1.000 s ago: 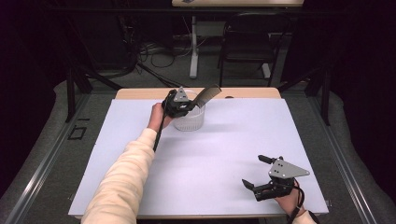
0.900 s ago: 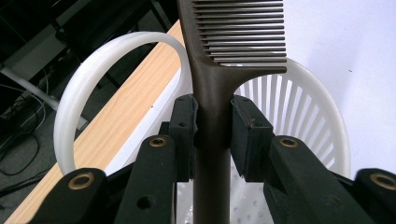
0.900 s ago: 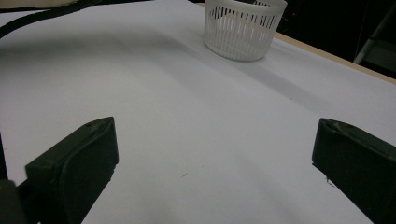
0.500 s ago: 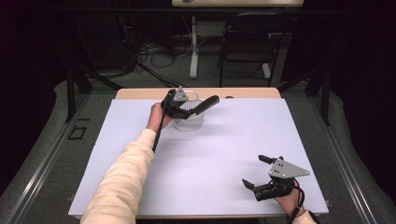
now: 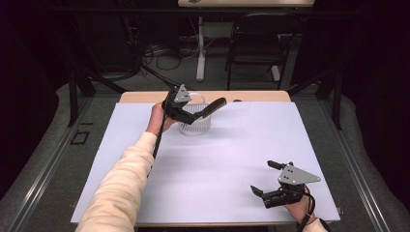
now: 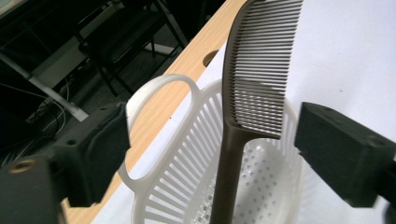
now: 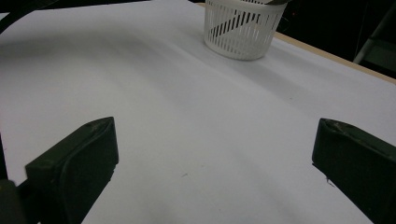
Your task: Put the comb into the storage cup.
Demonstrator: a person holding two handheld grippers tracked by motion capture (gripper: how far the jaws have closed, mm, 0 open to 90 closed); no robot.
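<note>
A dark brown comb (image 6: 259, 70) stands handle-down in a white slatted basket (image 6: 187, 186), its toothed end leaning out over the rim. My left gripper (image 6: 212, 144) is open, its jaws wide on either side of the comb and not touching it. In the high view the left gripper (image 5: 186, 111) hovers at the basket (image 5: 195, 124) near the table's far edge, and the comb (image 5: 212, 107) points up to the right. My right gripper (image 5: 262, 177) rests open and holds nothing at the near right of the white sheet; from the right gripper (image 7: 215, 158) the basket (image 7: 243, 28) shows far ahead.
A white sheet (image 5: 217, 159) covers the wooden table (image 5: 251, 96), whose bare strip runs behind the basket. A black chair (image 5: 254, 43) and cables stand on the floor beyond the far edge. Metal rails (image 5: 43, 164) flank the table.
The comb's free end has dropped lower and now leans on the basket's rim. The left hand stayed by the basket. The right gripper has not moved.
</note>
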